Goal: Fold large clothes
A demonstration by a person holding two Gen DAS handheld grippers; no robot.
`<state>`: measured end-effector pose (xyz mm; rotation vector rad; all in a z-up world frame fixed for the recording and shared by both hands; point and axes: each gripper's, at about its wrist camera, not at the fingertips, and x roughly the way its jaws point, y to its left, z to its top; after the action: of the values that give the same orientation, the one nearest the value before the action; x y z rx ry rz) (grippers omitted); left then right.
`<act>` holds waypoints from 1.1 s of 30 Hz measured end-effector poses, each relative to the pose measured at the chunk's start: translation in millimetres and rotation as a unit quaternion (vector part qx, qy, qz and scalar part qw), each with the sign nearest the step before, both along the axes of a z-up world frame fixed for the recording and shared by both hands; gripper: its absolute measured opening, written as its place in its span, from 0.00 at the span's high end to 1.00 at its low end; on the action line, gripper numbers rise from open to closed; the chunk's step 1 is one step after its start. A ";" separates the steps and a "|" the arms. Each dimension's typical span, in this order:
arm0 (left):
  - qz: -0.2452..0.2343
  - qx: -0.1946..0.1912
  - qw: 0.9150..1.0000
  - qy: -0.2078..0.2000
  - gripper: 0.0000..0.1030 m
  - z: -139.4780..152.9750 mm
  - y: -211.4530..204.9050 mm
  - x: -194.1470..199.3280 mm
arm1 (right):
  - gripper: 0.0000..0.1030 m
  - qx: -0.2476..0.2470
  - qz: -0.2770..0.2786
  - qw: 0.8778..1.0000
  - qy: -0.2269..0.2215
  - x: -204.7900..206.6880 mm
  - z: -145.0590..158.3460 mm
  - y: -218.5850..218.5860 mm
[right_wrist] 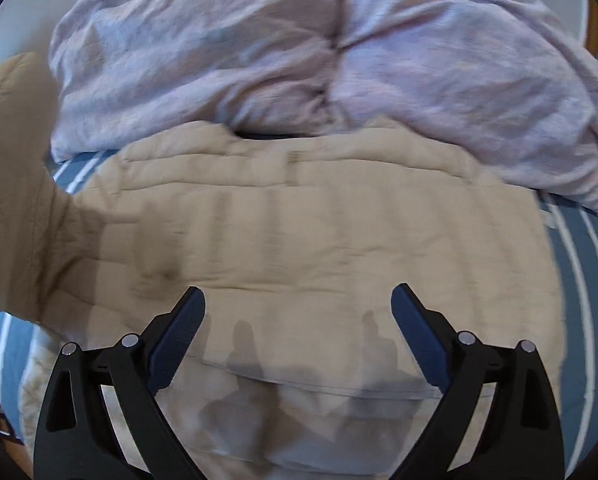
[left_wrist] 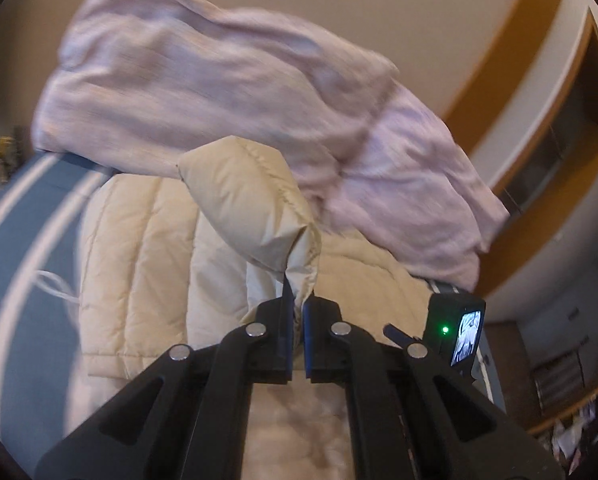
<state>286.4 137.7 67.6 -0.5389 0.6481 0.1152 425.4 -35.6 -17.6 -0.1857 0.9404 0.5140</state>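
A cream quilted puffer jacket (left_wrist: 139,248) lies spread on a blue striped bed. My left gripper (left_wrist: 297,300) is shut on the end of its sleeve (left_wrist: 243,196) and holds it lifted above the jacket body. In the right wrist view the jacket (right_wrist: 299,224) fills the middle, with the raised sleeve (right_wrist: 15,168) at the left edge. My right gripper (right_wrist: 299,308) is open and empty, hovering just above the jacket's lower part. A fleecy lining (right_wrist: 259,420) shows near the bottom.
A crumpled pale pink duvet (left_wrist: 203,80) lies heaped behind the jacket; it also fills the top of the right wrist view (right_wrist: 319,48). The blue striped bedsheet (left_wrist: 23,216) shows at the sides (right_wrist: 579,280). The other gripper's camera unit (left_wrist: 457,328) sits to my right.
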 end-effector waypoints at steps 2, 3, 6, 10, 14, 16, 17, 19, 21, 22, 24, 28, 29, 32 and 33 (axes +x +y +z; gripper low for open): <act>-0.023 -0.004 1.000 0.008 0.96 -9.3 -22.6 19.0 | 0.07 -0.004 -0.017 1.000 -0.002 8.3 -3.1 -18.9; -0.030 -0.006 0.999 0.011 0.96 -14.2 -30.0 23.9 | 0.07 -0.005 -0.024 1.000 -0.002 10.7 -4.0 -27.7; -0.052 -0.009 0.998 0.025 0.96 -27.9 -53.4 47.0 | 0.07 -0.009 -0.050 0.999 -0.007 19.6 -6.1 -55.9; -0.075 -0.016 0.996 0.044 0.96 -46.5 -81.5 73.4 | 0.07 -0.012 -0.084 0.996 -0.017 28.4 -6.4 -89.9; -0.096 -0.028 0.993 0.069 0.92 -66.3 -103.9 94.1 | 0.07 -0.005 -0.109 0.994 -0.023 35.0 -4.8 -114.8; -0.103 -0.030 0.991 0.076 0.74 -72.7 -110.3 97.5 | 0.07 -0.002 -0.118 0.993 -0.024 38.2 -3.9 -123.6; -0.108 -0.031 0.991 0.076 0.68 -75.6 -113.6 98.1 | 0.07 0.000 -0.120 0.992 -0.024 38.9 -2.9 -126.3; -0.109 -0.025 0.991 0.074 0.45 -74.7 -113.8 92.0 | 0.08 0.006 -0.122 0.992 -0.028 38.1 0.5 -130.8; -0.108 -0.013 0.992 0.064 0.35 -69.2 -112.0 85.1 | 0.13 0.017 -0.119 0.992 -0.034 35.3 5.6 -132.5; -0.105 -0.006 0.993 0.060 0.33 -65.7 -109.1 80.6 | 0.20 0.026 -0.115 0.992 -0.034 34.0 8.6 -132.0; -0.094 0.010 0.994 0.061 0.32 -60.2 -101.7 75.0 | 0.33 0.049 -0.099 0.993 -0.027 31.1 14.2 -128.2; -0.063 0.048 0.994 0.072 0.32 -59.3 -80.3 64.4 | 0.54 0.103 -0.046 0.994 0.000 23.4 20.2 -107.8; -0.056 0.051 0.994 0.077 0.32 -61.3 -73.8 62.3 | 0.60 0.109 -0.036 0.993 0.004 21.8 20.0 -101.9; -0.038 0.063 0.993 0.091 0.32 -67.8 -57.9 57.9 | 0.69 0.117 -0.003 0.993 0.014 15.6 18.0 -78.7; -0.034 0.067 0.993 0.094 0.32 -69.4 -54.6 57.1 | 0.70 0.117 0.006 0.993 0.015 13.1 17.7 -71.4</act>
<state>343.4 83.0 -1.8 -0.3783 0.8357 0.1465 438.5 -107.0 0.1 0.0287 0.9003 0.6357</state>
